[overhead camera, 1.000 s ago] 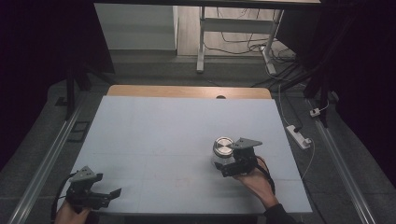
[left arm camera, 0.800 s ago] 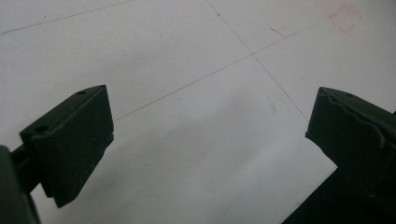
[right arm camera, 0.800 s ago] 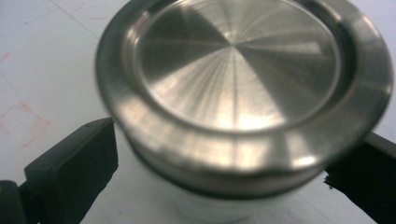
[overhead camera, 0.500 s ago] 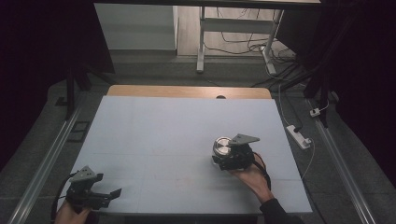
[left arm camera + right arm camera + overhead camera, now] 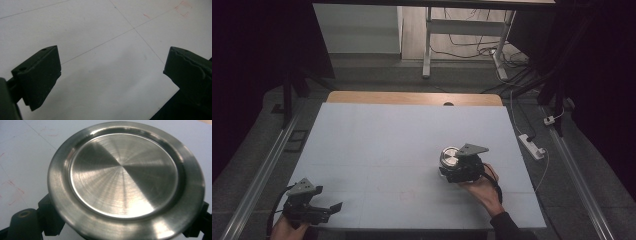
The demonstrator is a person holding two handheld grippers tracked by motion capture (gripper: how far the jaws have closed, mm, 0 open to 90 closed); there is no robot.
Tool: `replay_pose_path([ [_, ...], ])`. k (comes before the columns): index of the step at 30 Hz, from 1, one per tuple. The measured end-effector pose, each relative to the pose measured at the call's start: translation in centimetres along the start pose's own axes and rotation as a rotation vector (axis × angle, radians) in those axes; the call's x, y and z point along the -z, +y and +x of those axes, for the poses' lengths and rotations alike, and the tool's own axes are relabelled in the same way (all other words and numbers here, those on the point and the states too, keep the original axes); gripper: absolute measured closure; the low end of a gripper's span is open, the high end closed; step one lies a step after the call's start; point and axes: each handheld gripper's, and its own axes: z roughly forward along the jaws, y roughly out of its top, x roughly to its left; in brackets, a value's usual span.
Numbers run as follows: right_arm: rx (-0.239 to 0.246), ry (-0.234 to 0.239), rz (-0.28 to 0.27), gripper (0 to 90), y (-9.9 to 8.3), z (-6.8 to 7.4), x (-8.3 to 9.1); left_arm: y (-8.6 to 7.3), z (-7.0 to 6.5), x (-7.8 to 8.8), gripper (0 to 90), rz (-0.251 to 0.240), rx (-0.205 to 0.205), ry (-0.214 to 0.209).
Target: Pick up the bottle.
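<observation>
While the right gripper pinches the steel lid, bare table surrounds it.

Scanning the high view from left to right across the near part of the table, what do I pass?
Left tongs with jaws apart over the bare white table → round steel lid, gripped by the right tongs → person's right hand → white power strip on the floor past the table's right edge.
</observation>
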Motion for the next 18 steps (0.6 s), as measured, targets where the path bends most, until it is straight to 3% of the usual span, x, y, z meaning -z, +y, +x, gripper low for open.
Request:
replay_pose_path([
  [9,-0.002,0.046,-0.035,14.7,0.9,0.3,1.0,0.0,0.0,0.0,1.8,0.002,0.001,0.002],
  [18,0.046,0.097,-0.046,14.7,2.3,1.6,1.1,0.0,0.0,0.0,1.8,0.002,0.001,0.003],
])
